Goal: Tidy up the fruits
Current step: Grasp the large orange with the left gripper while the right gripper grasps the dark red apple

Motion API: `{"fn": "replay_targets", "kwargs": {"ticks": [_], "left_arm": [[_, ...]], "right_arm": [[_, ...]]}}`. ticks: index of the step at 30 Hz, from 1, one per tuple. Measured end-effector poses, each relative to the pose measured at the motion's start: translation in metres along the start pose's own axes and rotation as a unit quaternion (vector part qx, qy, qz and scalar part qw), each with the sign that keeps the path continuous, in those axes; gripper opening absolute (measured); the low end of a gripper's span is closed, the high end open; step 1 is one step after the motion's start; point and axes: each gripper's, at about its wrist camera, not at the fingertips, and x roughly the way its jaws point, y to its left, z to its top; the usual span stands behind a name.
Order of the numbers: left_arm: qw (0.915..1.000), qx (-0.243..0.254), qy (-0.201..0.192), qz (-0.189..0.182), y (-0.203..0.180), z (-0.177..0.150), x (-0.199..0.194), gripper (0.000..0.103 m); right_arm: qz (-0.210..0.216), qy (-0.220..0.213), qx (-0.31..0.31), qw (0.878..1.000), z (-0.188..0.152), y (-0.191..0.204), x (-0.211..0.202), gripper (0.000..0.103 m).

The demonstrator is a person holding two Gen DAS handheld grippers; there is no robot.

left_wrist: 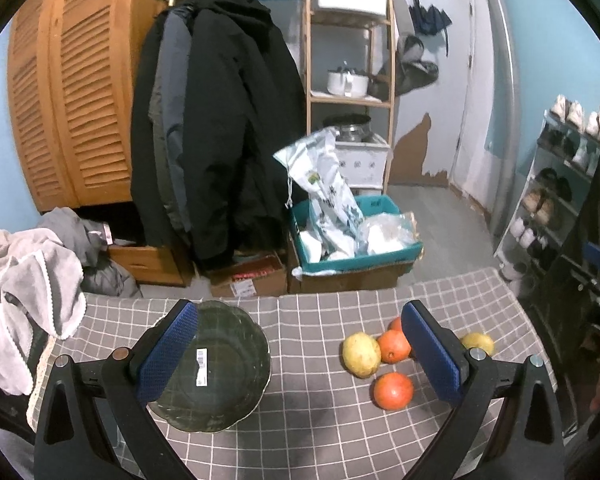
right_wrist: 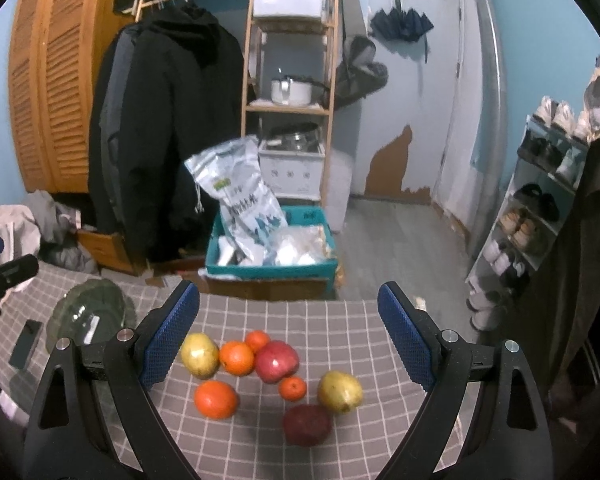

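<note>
A dark glass bowl [left_wrist: 220,368] with a scalloped rim and a barcode sticker sits empty on the grey checked tablecloth [left_wrist: 308,420]. My left gripper [left_wrist: 300,354] hangs open above the cloth, its left finger over the bowl's edge. To its right lie a yellow pear [left_wrist: 361,354] and oranges [left_wrist: 393,390]. In the right wrist view my right gripper [right_wrist: 288,344] stands open above the fruit pile: two yellow pears [right_wrist: 199,354], several oranges [right_wrist: 216,399], a red apple [right_wrist: 277,361] and a dark red fruit [right_wrist: 307,425]. The bowl [right_wrist: 88,316] lies at the left.
A black phone [right_wrist: 25,344] rests on the cloth left of the bowl. Grey blankets [left_wrist: 24,292] are heaped at the table's left end. Beyond the far table edge stand a teal crate with bags [left_wrist: 352,240], cardboard boxes, hanging coats and a shoe rack [left_wrist: 556,188].
</note>
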Motion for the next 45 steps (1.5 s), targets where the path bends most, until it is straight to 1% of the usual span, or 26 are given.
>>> {"fn": "replay_targets", "kwargs": {"ticks": [2,4,13,20,24,28,31,36,42,45], "left_arm": [[0.9998,0.007,0.017,-0.002,-0.006,-0.003,0.010,0.102],[0.9991,0.004,0.037,-0.018,-0.011,-0.007,0.021,0.102],[0.9949,0.002,0.094,-0.035,-0.024,-0.024,0.059,0.102],[0.9897,0.017,0.140,-0.026,-0.038,-0.044,0.093,0.102],[0.9848,0.025,0.170,-0.025,-0.044,-0.058,0.113,0.102],[0.9799,0.041,0.195,-0.020,-0.052,-0.071,0.131,0.102],[0.9751,0.048,0.216,-0.019,-0.059,-0.082,0.145,0.102],[0.9694,0.056,0.238,-0.022,-0.069,-0.096,0.163,0.102],[0.9591,0.056,0.276,-0.025,-0.079,-0.114,0.185,0.102],[0.9560,0.059,0.286,-0.025,-0.084,-0.123,0.193,0.102]], "right_arm": [[-0.001,0.016,0.003,1.000,-0.003,-0.005,0.007,0.089],[-0.002,0.033,0.004,0.999,-0.009,-0.008,0.014,0.089],[-0.016,0.107,0.010,0.994,-0.043,-0.021,0.050,0.089],[-0.016,0.148,0.017,0.989,-0.063,-0.025,0.074,0.089],[-0.006,0.176,0.032,0.984,-0.075,-0.028,0.091,0.089],[-0.009,0.207,0.037,0.978,-0.091,-0.031,0.108,0.089],[-0.009,0.231,0.044,0.972,-0.103,-0.034,0.122,0.089],[-0.002,0.271,0.062,0.961,-0.126,-0.039,0.143,0.089],[-0.009,0.303,0.051,0.952,-0.147,-0.035,0.165,0.089],[-0.004,0.315,0.055,0.948,-0.154,-0.033,0.173,0.089]]}}
